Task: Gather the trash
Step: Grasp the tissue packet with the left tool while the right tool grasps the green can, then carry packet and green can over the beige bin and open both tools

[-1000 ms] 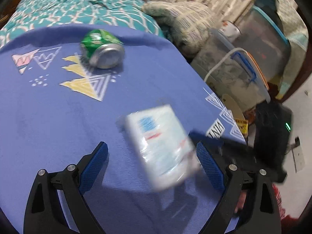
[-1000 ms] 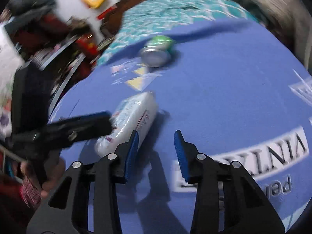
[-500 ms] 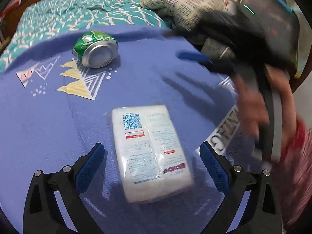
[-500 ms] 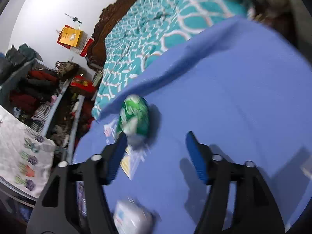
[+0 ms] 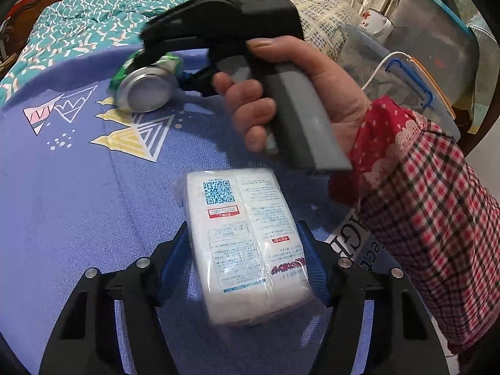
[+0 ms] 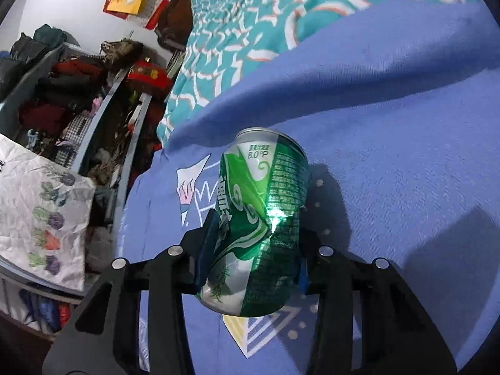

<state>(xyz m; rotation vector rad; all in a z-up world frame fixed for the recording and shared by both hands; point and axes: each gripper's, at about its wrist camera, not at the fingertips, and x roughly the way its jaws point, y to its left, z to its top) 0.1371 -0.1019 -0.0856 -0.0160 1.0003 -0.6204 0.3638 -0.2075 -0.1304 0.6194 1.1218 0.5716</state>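
Note:
A white tissue pack [image 5: 247,243] with a QR code lies on the blue cloth [image 5: 78,193]. My left gripper [image 5: 245,265] is shut on its sides. A dented green can [image 6: 261,228] lies on its side on the cloth. My right gripper [image 6: 251,250] is shut on the can, blue pads pressed to both flanks. In the left wrist view the can [image 5: 145,89] shows at the far left with the right gripper's black body [image 5: 231,22] over it, held by a hand.
The blue cloth [image 6: 406,156] covers a bed with a teal patterned quilt [image 6: 250,31] behind. Clear plastic bins [image 5: 406,62] stand at the right. A cluttered shelf with clothes [image 6: 78,93] and a white bag [image 6: 37,218] stand left of the bed.
My left gripper closed from wide open onto the tissue pack. My right gripper moved forward to the green can and closed on it.

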